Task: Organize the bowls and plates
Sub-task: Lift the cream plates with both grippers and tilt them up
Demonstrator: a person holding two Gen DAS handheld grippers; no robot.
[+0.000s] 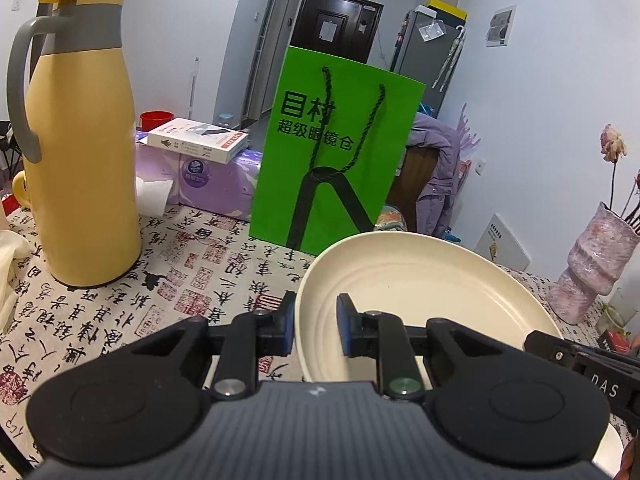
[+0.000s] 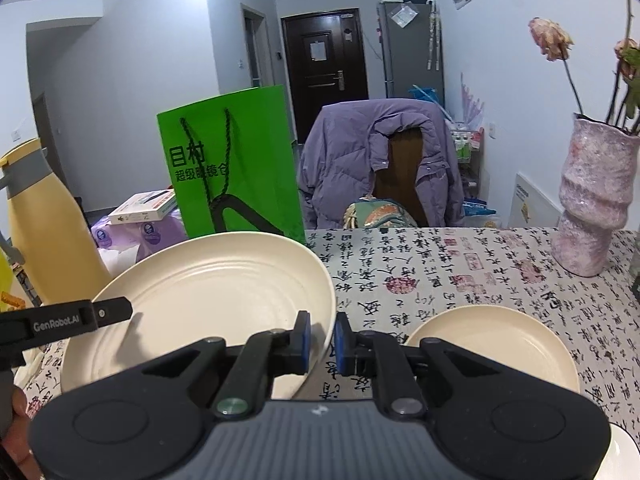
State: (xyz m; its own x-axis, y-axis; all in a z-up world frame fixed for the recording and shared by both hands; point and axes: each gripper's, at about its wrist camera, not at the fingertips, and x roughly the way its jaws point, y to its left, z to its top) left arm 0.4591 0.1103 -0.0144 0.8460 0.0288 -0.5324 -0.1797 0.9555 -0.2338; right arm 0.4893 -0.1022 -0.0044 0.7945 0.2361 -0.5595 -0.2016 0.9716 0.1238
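Note:
A large cream plate hangs tilted above the calligraphy tablecloth, held by both grippers. My left gripper is shut on its left rim, one blue pad outside and one inside. My right gripper is shut on the opposite rim. The right gripper's tip shows at the plate's right edge in the left wrist view. The left gripper's tip reaches over the plate in the right wrist view. A smaller cream plate lies flat on the table just right of my right gripper.
A tall yellow thermos jug stands at the left, a green paper bag behind the plate, with purple tissue packs and a box beside it. A pink vase stands at the right. A chair with a purple jacket is beyond the table.

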